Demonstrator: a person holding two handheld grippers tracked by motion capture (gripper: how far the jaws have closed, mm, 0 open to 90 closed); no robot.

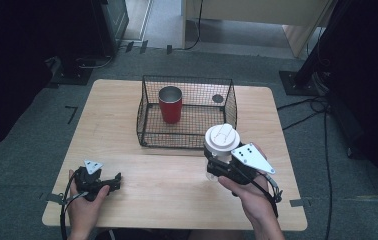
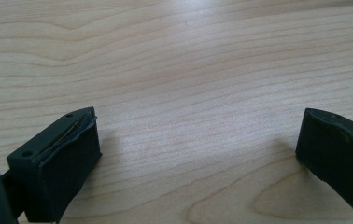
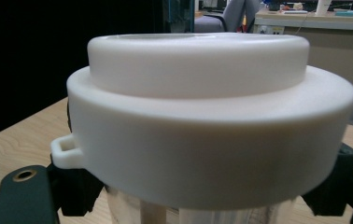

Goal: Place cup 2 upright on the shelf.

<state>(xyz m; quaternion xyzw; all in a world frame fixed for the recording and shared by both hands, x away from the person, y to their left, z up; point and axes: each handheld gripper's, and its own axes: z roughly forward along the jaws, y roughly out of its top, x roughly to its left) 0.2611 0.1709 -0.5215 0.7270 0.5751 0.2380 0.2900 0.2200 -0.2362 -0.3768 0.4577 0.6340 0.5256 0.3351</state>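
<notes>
High view: the right gripper (image 1: 216, 167) holds a white-lidded clear bottle (image 1: 221, 142), jaws clamped on it. The left gripper (image 1: 111, 181) rests on the desk (image 1: 177, 185), jaws apart. The smooth bottle could slip.

Grey carpet floor (image 1: 22, 135) with black cables (image 1: 307, 117), pale wooden cabinet (image 1: 257, 12) beyond.

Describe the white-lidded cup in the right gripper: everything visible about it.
The cup is a clear-walled tumbler capped by a wide white lid, which looks like matte plastic, with a raised central step and a small loop tab on its rim. It stands upright, gripped just below the lid by the right gripper, whose black jaws are shut on the transparent body from both sides. In the high view it is near the table's right front, just outside the wire basket. Its contents cannot be told.
</notes>
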